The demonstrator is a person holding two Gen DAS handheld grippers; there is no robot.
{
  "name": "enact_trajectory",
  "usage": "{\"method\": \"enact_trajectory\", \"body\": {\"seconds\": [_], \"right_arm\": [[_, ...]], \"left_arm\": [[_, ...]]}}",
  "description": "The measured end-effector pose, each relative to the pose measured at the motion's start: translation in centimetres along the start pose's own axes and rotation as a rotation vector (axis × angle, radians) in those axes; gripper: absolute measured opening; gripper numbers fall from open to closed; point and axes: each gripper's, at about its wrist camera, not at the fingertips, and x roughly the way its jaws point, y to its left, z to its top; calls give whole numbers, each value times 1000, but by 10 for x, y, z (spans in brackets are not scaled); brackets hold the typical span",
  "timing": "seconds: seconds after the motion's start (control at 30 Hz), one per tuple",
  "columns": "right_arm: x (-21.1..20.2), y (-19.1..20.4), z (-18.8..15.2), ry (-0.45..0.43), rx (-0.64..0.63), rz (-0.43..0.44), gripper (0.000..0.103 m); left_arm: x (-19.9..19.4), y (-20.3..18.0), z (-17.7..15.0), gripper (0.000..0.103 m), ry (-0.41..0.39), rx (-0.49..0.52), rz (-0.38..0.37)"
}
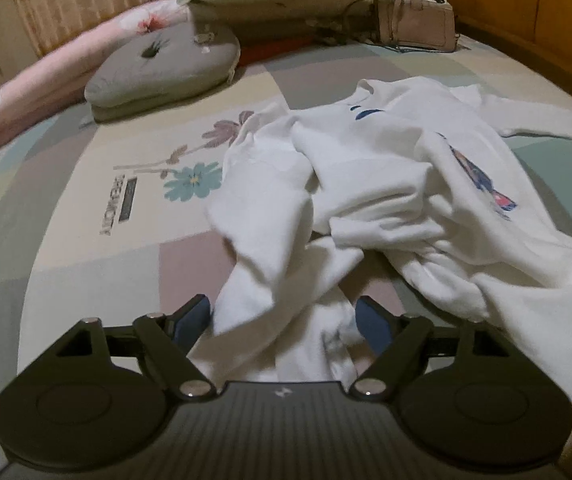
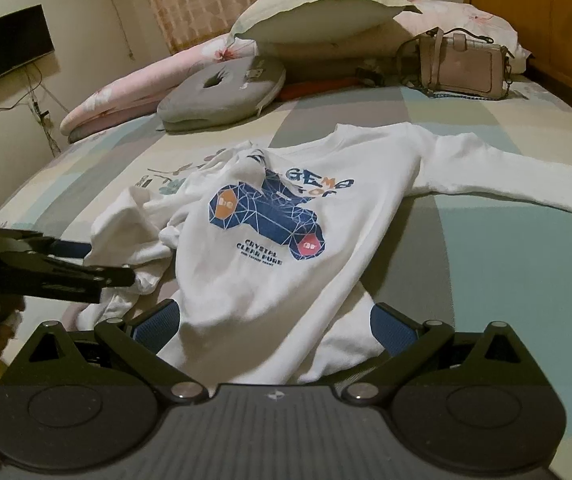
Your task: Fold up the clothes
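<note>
A white sweatshirt (image 2: pixel 270 248) lies on the bed (image 2: pixel 506 272), print side up, with a blue, angular graphic and the words "CRYSTAL CLEAR PURE" on its chest. One sleeve (image 2: pixel 498 176) stretches flat to the right across the sheet; the other side (image 2: pixel 134 220) is crumpled into a heap at the left.

The left gripper (image 1: pixel 284 320) stands wide open over the rumpled part of the garment – a loose fold of white cloth runs between its blue pads (image 1: pixel 192 318), which do not press on it. The right gripper (image 2: pixel 274 328) is likewise spread wide, its pads (image 2: pixel 158 324) on either side of the hem at the near edge of the bed, the cloth between them but not pinched. In the right wrist view the left gripper (image 2: pixel 102 258) comes in from the left edge, at the crumpled side.

Farther back on the bed sit a grey cushion (image 2: pixel 222 92) with a hole in its middle, a pillow (image 2: pixel 322 12), a pink floral quilt (image 2: pixel 126 88) – and a beige handbag (image 2: pixel 462 66) by the wooden headboard (image 2: pixel 558 20)
</note>
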Motion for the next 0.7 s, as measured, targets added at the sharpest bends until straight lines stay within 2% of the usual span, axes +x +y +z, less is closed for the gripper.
{"method": "enact_trajectory", "body": {"seconds": [0.1,0.17,0.23,0.33,0.4,0.6,0.7], "right_arm": [[2,0,0,2,8,1,103],[3,-2,0,6,13,-2,103],[4,-4,-1,11,20,-9,103],[4,-9,-1,10,32,-17,103],[5,-14,1,7,41,-28,103],[6,-17,2,-1,46,-20,103],[5,-15,1,-2,36,-18,103]], "left_arm": [[18,-1,6,81,5,-18,58],[36,4,7,83,76,-54,49],[41,12,6,85,91,-84,24],[36,22,5,85,115,-39,43],[31,31,4,85,137,1,88],[29,76,-1,85,200,5,217],[34,102,-1,85,226,8,316]]}}
